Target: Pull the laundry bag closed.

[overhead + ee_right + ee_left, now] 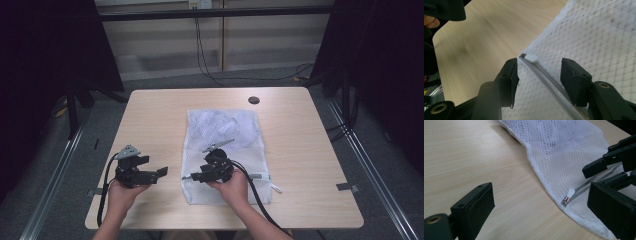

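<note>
Straddling the zipper [549, 77] near its pull [532, 58], the right gripper [539, 75] holds half-open fingers over the bag [225, 135] to pinch it, while the left gripper [161, 172] waits wide beside.

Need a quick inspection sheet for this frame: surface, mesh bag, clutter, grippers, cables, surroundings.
Surface: light wooden table, with a dark round hole near the far edge.
Job's things: white mesh bag lies flat mid-table; its zipper runs along the near end, with the white zipper pull at the bag's left edge.
Clutter: nothing seen.
Grippers: left gripper open, over bare wood left of the bag. Right gripper open, jaws straddling the zipper just behind the pull, pads not touching it.
Cables: a black cable trails from each gripper; more hang at the back wall.
Surroundings: dark curtains at both sides, grey floor, metal rails.
</note>
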`<action>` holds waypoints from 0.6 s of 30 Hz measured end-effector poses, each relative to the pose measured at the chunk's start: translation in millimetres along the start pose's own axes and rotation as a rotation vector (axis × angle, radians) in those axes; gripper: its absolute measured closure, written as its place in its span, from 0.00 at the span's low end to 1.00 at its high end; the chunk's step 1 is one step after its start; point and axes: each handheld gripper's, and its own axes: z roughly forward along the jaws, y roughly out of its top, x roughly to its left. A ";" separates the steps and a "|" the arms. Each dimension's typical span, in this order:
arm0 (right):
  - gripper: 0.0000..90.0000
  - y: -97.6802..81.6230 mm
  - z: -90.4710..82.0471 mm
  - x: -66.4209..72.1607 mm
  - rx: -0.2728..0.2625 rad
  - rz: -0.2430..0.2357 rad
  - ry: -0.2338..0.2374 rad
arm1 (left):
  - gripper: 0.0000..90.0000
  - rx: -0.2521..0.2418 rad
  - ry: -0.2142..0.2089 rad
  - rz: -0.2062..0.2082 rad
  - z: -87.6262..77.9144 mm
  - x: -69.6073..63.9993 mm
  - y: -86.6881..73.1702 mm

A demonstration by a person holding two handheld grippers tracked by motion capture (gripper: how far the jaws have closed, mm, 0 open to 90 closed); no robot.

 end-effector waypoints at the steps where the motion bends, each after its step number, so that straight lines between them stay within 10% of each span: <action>1: 0.56 0.4 1.1 0.3 0.008 0.000 0.009 | 0.08 -0.001 -0.006 -0.002 0.2 -0.3 0.0; 18: 0.67 6.5 15.2 -4.1 0.036 0.118 0.067 | 0.08 0.011 -0.002 0.000 1.4 -1.2 -0.3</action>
